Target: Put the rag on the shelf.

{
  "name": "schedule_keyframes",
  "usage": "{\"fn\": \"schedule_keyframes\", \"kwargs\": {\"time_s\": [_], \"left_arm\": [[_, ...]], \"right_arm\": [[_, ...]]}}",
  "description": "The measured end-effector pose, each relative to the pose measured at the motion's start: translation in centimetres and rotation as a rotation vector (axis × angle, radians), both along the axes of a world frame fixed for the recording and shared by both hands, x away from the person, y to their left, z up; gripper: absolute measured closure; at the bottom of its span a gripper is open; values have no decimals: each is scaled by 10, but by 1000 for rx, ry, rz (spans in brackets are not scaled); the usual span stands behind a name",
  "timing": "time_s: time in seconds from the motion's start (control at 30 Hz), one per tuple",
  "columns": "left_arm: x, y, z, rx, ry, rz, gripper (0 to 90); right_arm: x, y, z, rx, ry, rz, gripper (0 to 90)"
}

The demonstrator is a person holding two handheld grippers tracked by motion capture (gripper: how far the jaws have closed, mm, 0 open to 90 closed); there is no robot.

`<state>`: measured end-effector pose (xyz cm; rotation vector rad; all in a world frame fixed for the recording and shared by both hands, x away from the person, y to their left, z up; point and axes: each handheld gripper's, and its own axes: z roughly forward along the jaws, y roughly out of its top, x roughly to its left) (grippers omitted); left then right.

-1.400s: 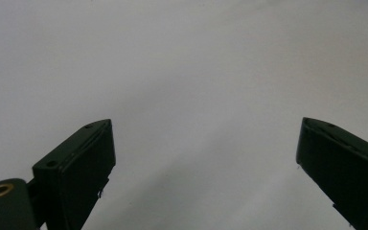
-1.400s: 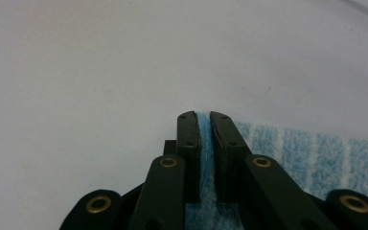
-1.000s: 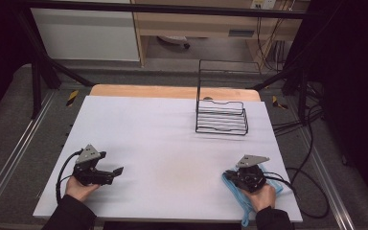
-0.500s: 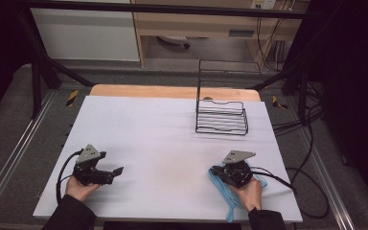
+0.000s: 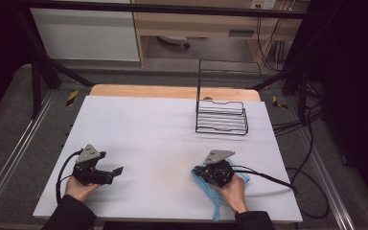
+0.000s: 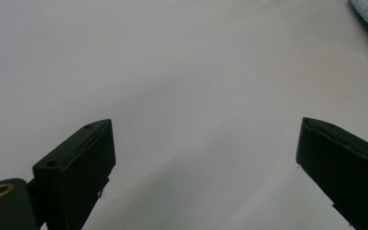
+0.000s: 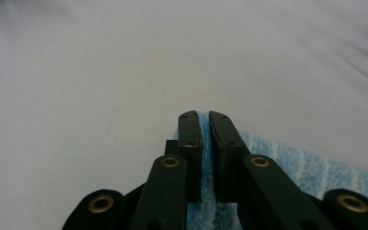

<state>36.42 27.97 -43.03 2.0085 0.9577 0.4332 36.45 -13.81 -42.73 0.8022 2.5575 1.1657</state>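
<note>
Left gripper (image 5: 117, 170): rests near the front-left corner of the worktop (image 5: 139, 129), jaws spread wide with nothing between them; in the left gripper view only bare white surface lies between the two black jaws. Best kept parked there, out of the wiping path.
Blue cloth (image 5: 210, 190): lies flat on the white cover near the front edge, right of centre, partly under the right gripper; a tail of it trails toward the front edge.
Right gripper (image 5: 197, 171): jaws pinched together on a fold of the blue cloth (image 7: 287, 160), pressed low to the surface.
Step in hand: judged to be wiping the worktop by dragging the cloth leftward.
Doing it well: hold the pinch firm, keep the cloth flat and spread, press evenly, overlap strokes.
Wire rack (image 5: 221, 116): stands near the back-right corner, well apart; steer clear.
</note>
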Motion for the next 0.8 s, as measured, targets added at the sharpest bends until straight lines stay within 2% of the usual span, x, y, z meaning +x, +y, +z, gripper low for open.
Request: {"fn": "schedule_keyframes", "kwargs": {"time_s": [0.07, 0.17, 0.3, 0.4, 0.5, 0.67, 0.73, 0.8], "left_arm": [[0, 0, 0, 1, 1, 0, 62], [0, 0, 0, 0, 0, 0, 62], [0, 0, 0, -2, -2, 1, 62], [0, 0, 0, 0, -1, -1, 62], [0, 0, 0, 0, -1, -2, 62], [0, 0, 0, -1, 1, -3, 62], [0, 0, 0, -1, 1, -3, 62], [0, 0, 0, -1, 0, -4, 62]], "right_arm": [[-1, 11, -1, -4, 0, 25, 844], [-2, 16, -2, -2, 4, 36, 845], [-5, 27, -4, 9, 7, 77, 844], [-10, 37, -5, 2, 4, 139, 844], [-14, 43, -8, -2, 11, 174, 843], [-15, 46, -14, -22, 23, 190, 828], [-15, 46, -14, -12, 21, 183, 754], [-15, 44, -10, 13, 16, 159, 628]]}}
